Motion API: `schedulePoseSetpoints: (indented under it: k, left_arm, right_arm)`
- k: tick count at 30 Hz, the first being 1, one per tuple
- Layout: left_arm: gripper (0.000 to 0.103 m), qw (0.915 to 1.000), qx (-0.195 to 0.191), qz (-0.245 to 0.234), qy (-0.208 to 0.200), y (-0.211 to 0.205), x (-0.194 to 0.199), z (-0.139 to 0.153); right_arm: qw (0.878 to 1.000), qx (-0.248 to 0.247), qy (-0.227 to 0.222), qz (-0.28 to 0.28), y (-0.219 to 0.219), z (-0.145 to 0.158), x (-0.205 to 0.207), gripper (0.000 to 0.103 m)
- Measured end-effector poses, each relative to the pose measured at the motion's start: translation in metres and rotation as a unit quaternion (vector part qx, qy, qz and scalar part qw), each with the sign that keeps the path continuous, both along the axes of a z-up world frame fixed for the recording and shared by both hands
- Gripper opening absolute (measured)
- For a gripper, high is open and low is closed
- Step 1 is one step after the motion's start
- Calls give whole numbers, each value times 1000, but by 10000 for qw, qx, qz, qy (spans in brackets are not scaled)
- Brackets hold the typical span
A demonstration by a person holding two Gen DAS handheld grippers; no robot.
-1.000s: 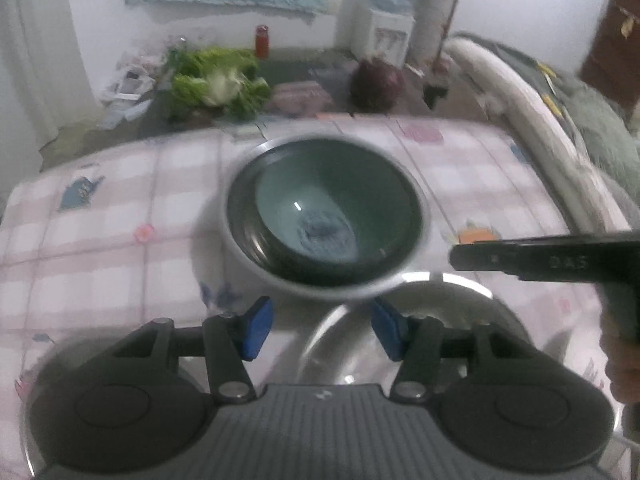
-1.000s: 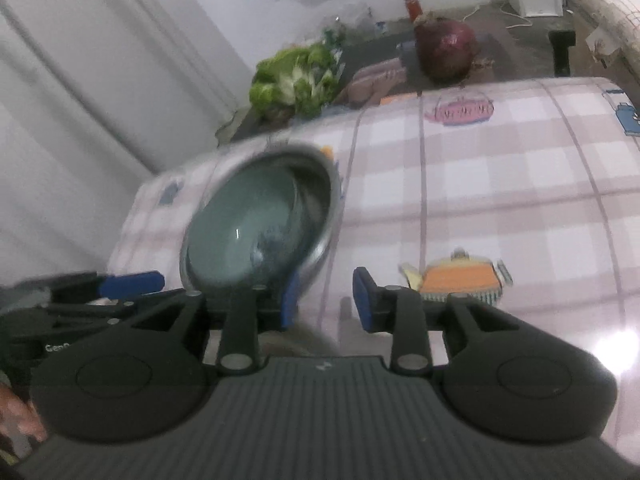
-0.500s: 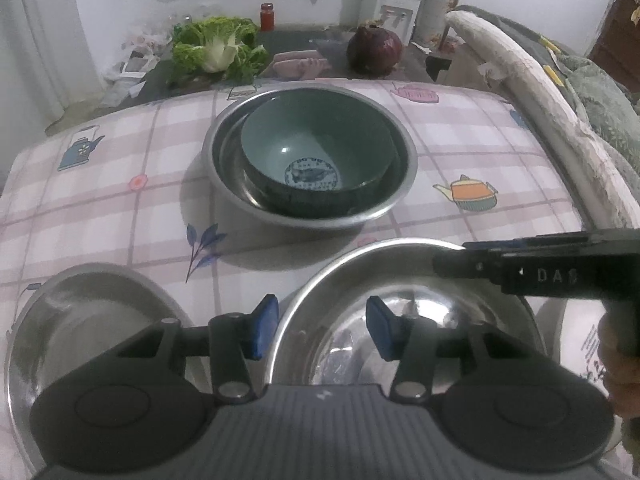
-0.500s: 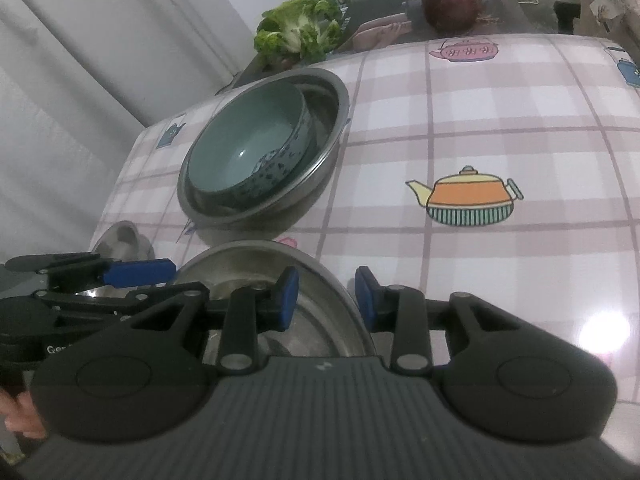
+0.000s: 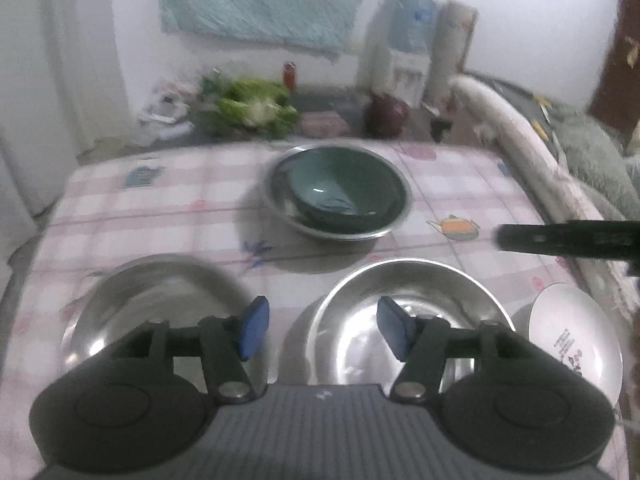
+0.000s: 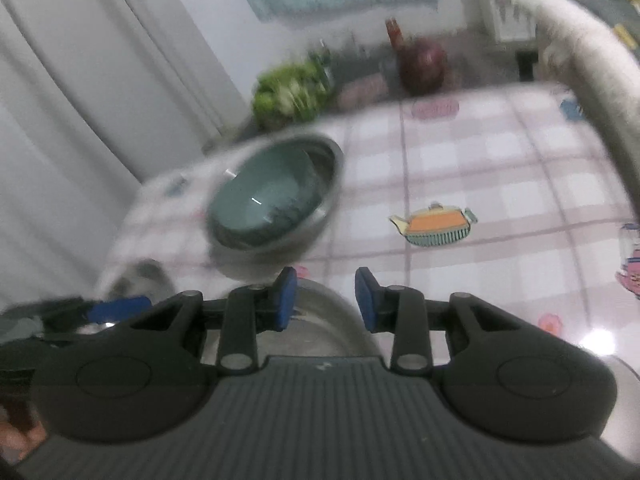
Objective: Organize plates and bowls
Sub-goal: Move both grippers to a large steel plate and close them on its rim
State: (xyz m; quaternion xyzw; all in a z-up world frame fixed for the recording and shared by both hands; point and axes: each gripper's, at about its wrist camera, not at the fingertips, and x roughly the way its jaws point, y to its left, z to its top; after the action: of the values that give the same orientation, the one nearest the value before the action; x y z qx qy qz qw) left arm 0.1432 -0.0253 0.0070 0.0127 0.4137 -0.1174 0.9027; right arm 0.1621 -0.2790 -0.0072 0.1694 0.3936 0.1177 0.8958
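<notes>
Steel bowl (image 5: 412, 320) sits near, under 2 empty hand-held grippers, left (image 5: 322, 330) and right (image 6: 325, 298), both open. Pinch its rim squarely, then nest it into the far bowl (image 5: 338, 192).

Teal bowl (image 5: 340, 190), silver bowl (image 5: 408, 320), pink-checked tablecloth (image 5: 160, 216), blue gripper pads (image 5: 252, 328).

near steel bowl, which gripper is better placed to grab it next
Left, probably. The left gripper is open with the near steel bowl rim between its pads. The right gripper, also open, hovers at the bowl's far edge.
</notes>
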Motion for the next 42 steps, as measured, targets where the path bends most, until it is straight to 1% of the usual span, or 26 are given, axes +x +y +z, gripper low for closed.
schedulePoseSetpoints:
  k: [2, 5, 9, 11, 14, 18, 23, 28, 29, 30, 32, 35, 37, 38, 39, 41, 42]
  left_arm:
    - [64, 9997, -129, 187, -107, 20, -20, 6]
    - [68, 9985, -246, 451, -202, 52, -47, 7]
    - [68, 9966, -264, 765, -173, 88, -70, -2]
    - [68, 9949, -366, 937, -117, 107, -77, -9]
    - [68, 9918, -504, 1175, -68, 130, -82, -17]
    - [68, 9898, -401, 1365, -101, 146, -77, -26]
    - [68, 9883, -315, 1488, -94, 158, -62, -37]
    - [66, 9876, -230, 1551, 34, 161, -39, -52]
    - [63, 9870, -202, 1591, 63, 161, -35, -56]
    - [57, 9866, -159, 1623, 96, 161, -32, -58]
    - [49, 9863, -90, 1635, 213, 162, -26, -65]
    - [37, 9862, -36, 1623, 314, 162, -22, -72]
    - [28, 9862, 12, 1617, 342, 162, -21, -75]
    - [23, 9861, 43, 1623, 350, 162, -22, -76]
    - [21, 9860, 75, 1630, 343, 162, -23, -76]
    - [20, 9861, 59, 1626, 334, 164, -26, -77]
    - [20, 9859, 58, 1639, 341, 165, -28, -77]
  right_arm:
    - [9998, 90, -169, 45, 4, 13, -22, 34]
    - [9993, 244, -228, 194, 18, 21, -50, 35]
    - [9984, 384, -105, 410, 42, 15, -70, 36]
    - [9979, 360, 21, 534, 61, 9, -71, 36]
    - [9966, 340, 144, 740, 88, 3, -67, 36]
    - [9957, 201, 236, 871, 125, -6, -54, 36]
    - [9950, -189, 258, 942, 161, -17, -23, 36]
    - [9937, -573, 254, 924, 181, -25, 12, 36]
    - [9935, -626, 267, 917, 184, -27, 18, 36]
    - [9930, -683, 284, 923, 188, -29, 25, 36]
    - [9917, -838, 300, 924, 195, -34, 36, 36]
    - [9890, -1076, 298, 970, 203, -41, 47, 36]
    - [9877, -1120, 350, 1031, 207, -47, 52, 36]
    - [9873, -1124, 379, 1054, 209, -50, 53, 33]
    - [9871, -1122, 399, 1066, 210, -51, 53, 32]
    - [9870, -1061, 436, 1128, 212, -53, 51, 23]
    - [9868, -1070, 433, 1134, 213, -53, 49, 22]
